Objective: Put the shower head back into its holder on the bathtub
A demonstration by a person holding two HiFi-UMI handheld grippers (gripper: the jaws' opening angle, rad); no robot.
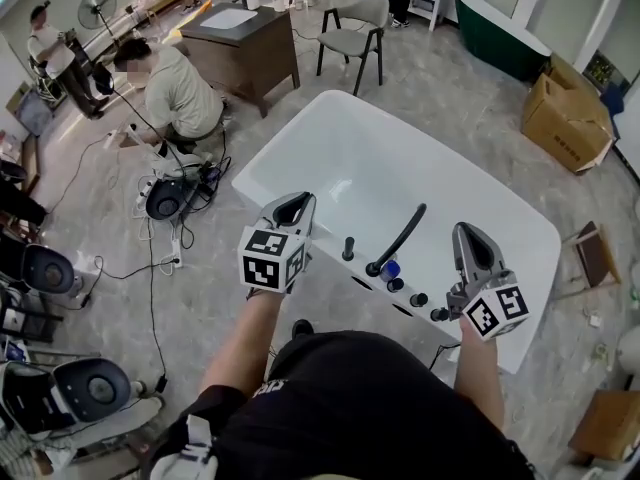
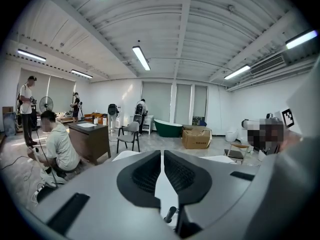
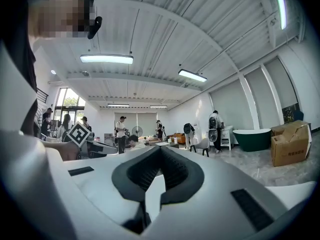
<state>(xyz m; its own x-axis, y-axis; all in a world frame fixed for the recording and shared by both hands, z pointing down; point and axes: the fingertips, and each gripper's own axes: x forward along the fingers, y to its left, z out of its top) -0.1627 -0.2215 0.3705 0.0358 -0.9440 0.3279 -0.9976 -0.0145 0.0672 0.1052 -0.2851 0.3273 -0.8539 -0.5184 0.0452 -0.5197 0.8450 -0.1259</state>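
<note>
The white bathtub (image 1: 330,158) fills the middle of the head view. A row of black fittings runs along its near rim. The black shower head (image 1: 400,238) is a slim wand; its lower end sits at a rim fitting beside a blue part (image 1: 390,268), and it slants up over the tub. My left gripper (image 1: 303,200) hovers just left of the fittings, shut with nothing held. In the left gripper view its pads (image 2: 162,154) almost meet, and a black lever (image 2: 171,214) shows below them. My right gripper (image 1: 465,230) hangs right of the wand, shut and empty (image 3: 160,151).
A person (image 1: 180,93) crouches on the floor at the left among cables and gear (image 1: 170,196). Behind the tub are a brown desk (image 1: 240,38) and a grey chair (image 1: 355,33). A cardboard box (image 1: 565,118) and a dark green tub (image 1: 500,33) stand at the right.
</note>
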